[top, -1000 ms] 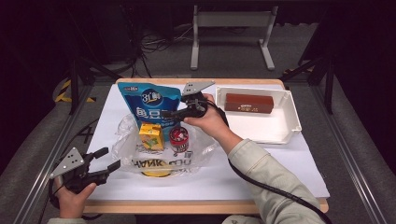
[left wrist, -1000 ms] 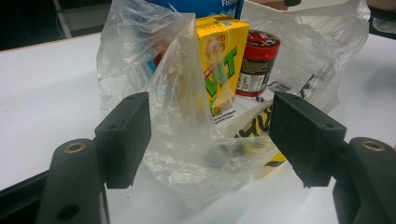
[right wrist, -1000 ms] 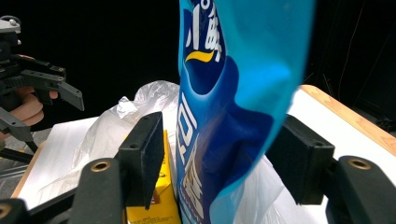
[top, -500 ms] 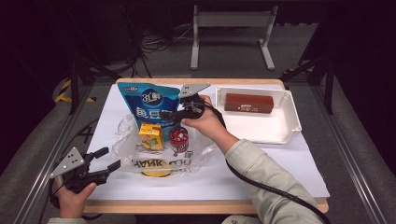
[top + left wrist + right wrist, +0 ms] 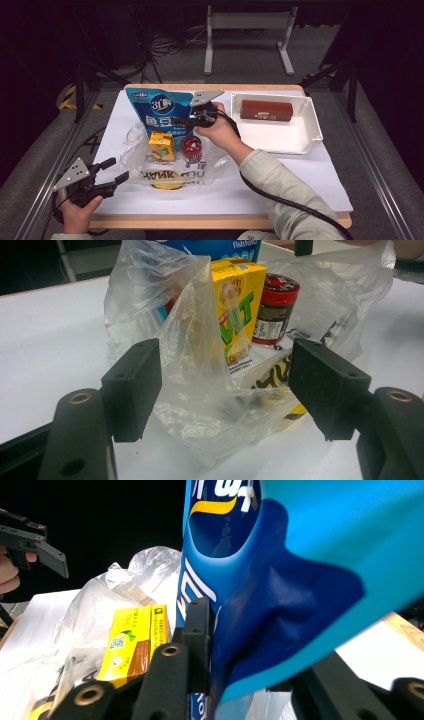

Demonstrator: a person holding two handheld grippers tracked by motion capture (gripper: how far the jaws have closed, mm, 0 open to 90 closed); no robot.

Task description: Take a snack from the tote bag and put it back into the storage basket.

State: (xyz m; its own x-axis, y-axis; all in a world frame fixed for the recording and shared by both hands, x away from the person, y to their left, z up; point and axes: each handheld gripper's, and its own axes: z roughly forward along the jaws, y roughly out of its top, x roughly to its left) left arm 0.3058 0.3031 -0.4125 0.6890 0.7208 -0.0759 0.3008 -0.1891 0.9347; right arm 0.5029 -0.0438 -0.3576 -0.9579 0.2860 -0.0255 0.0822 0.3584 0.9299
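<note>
Right gripper view showed the jaws of the right gripper (image 5: 225, 680) pinching the lower part of a blue snack pouch (image 5: 300, 570), the foil creased where the black pads bit into it. Just beside the pouch stood a yellow drink carton (image 5: 131, 642), inside a clear plastic bag (image 5: 100, 605) whose rim rose behind it. From the high view, the right gripper (image 5: 187, 120) held the blue snack pouch (image 5: 157, 112) at its right edge, the pouch standing up from the far side of the bag, with the person's right hand (image 5: 220, 131) and sleeve reaching in across the white tabletop (image 5: 300, 175).

Left gripper view showed the left gripper (image 5: 225, 385) with its jaws spread wide, a fold of the clear plastic bag (image 5: 195, 390) standing between the pads; whether either pad touched the film could not be told. Behind it stood the yellow drink carton (image 5: 240, 305) and, close at its side, a small red-lidded jar (image 5: 275, 302).

Seen from above, the left gripper (image 5: 112, 172) sat at the near left corner of the tabletop, just beside the bag's near left edge. A white tray (image 5: 307, 140) lay well apart to the right, holding a brown box (image 5: 266, 110) along its far wall. Bare tabletop stretched along the near edge and the near right.
</note>
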